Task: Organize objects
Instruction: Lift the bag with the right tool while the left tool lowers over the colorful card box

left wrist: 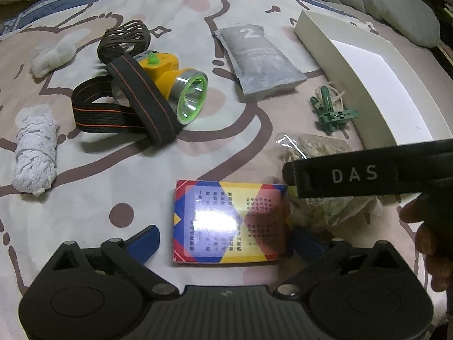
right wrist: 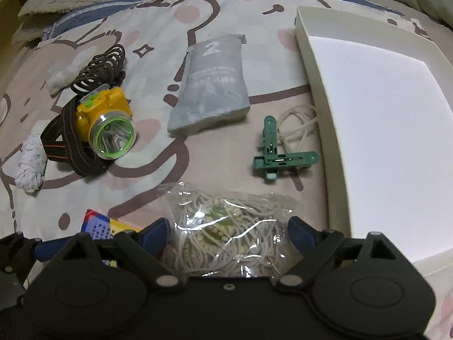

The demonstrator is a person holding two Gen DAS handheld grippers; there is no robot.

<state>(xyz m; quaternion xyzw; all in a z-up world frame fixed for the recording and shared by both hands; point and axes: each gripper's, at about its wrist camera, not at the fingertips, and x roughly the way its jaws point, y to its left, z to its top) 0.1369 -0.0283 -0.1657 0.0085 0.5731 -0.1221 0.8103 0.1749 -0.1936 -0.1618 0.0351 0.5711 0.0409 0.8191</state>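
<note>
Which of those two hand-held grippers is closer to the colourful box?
The left hand-held gripper: the colourful box lies between its open fingers. The right hand-held gripper is beside it, open around the clear bag of string.

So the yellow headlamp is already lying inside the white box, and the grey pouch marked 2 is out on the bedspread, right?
Not quite. The yellow headlamp is not inside the white box; it lies out on the bedspread, left of the grey pouch marked 2. The right wrist view shows the box holding nothing. The pouch is on the bedspread, as you said.
</note>
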